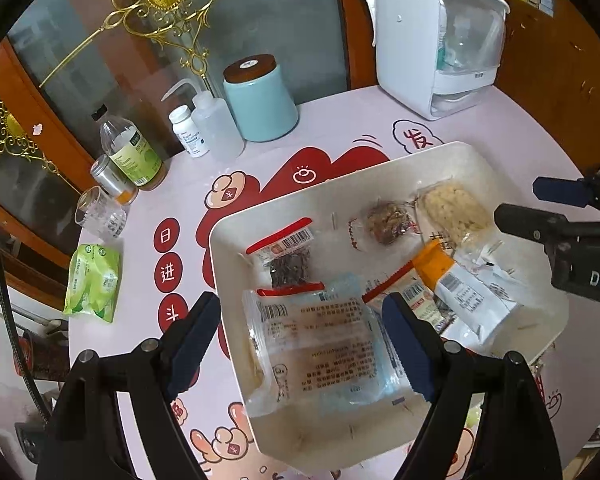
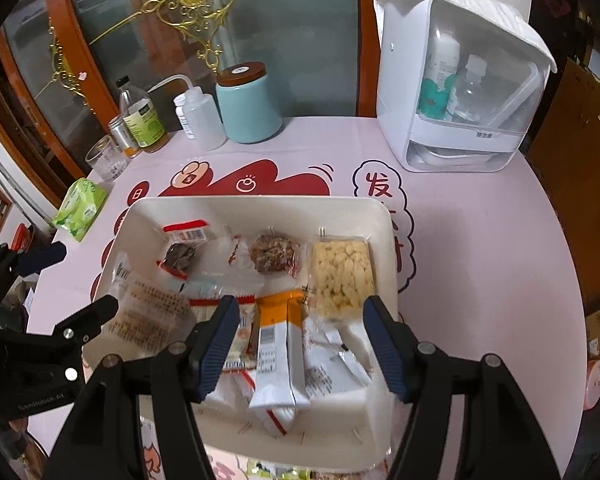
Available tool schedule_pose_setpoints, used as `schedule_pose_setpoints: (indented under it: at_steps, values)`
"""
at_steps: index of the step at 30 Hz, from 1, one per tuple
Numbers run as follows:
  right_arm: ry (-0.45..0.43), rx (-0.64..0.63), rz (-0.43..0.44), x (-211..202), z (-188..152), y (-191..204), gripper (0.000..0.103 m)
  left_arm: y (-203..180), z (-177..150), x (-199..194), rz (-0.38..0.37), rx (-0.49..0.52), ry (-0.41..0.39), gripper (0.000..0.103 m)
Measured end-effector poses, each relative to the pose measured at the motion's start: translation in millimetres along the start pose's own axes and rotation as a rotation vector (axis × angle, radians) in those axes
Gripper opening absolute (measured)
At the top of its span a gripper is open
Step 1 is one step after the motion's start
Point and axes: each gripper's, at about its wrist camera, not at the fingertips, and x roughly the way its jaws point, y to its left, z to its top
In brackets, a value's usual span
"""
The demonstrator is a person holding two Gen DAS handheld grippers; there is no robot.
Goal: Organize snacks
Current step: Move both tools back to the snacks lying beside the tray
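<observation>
A cream tray (image 1: 340, 185) (image 2: 260, 200) on the pink printed tablecloth holds several snack packets. My left gripper (image 1: 300, 344) stands open above a clear printed packet (image 1: 320, 344) at the tray's near left, its left finger outside the rim. My right gripper (image 2: 300, 344) is open over an orange-and-white packet (image 2: 278, 344). Farther back lie a dark snack with a red strip (image 2: 182, 254), a round brown cake (image 2: 274, 256) and a pale nut bar (image 2: 342, 276). Each view shows the other gripper (image 1: 520, 202) (image 2: 82, 280) at its edge, jaws apart.
Along the back edge stand a teal canister (image 1: 260, 100), a white squeeze bottle (image 1: 216, 128), a pill bottle (image 1: 188, 130), a green-label bottle (image 1: 134, 152) and a glass (image 1: 100, 212). A white storage box (image 2: 456, 80) sits back right. A green tissue pack (image 1: 94, 280) lies left.
</observation>
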Motion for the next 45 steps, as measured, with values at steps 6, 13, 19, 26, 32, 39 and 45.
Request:
schedule_pose_setpoints:
  at_steps: [6, 13, 19, 26, 32, 39, 45]
  values:
    - [-0.012, 0.003, 0.021, -25, -29, -12, 0.065, -13, -18, -27, -0.008, 0.019, -0.037, 0.082]
    - [-0.016, 0.010, 0.027, -50, -73, -32, 0.065, -37, -47, -53, -0.048, 0.035, -0.064, 0.082]
    - [-0.028, 0.007, 0.010, -62, -102, -47, 0.065, -65, -74, -73, -0.090, 0.072, -0.106, 0.082]
    - [0.024, 0.048, 0.018, -43, -136, -66, 0.065, -105, -111, -76, -0.164, 0.139, -0.122, 0.082]
    - [0.070, 0.090, 0.040, -15, -156, -74, 0.073, -133, -136, -52, -0.205, 0.132, -0.097, 0.082]
    - [0.127, 0.113, 0.057, 28, -169, -74, 0.074, -149, -144, -15, -0.215, 0.079, -0.074, 0.081]
    - [0.147, 0.137, 0.108, 52, -173, -68, 0.078, -159, -145, 11, -0.193, 0.091, -0.064, 0.076]
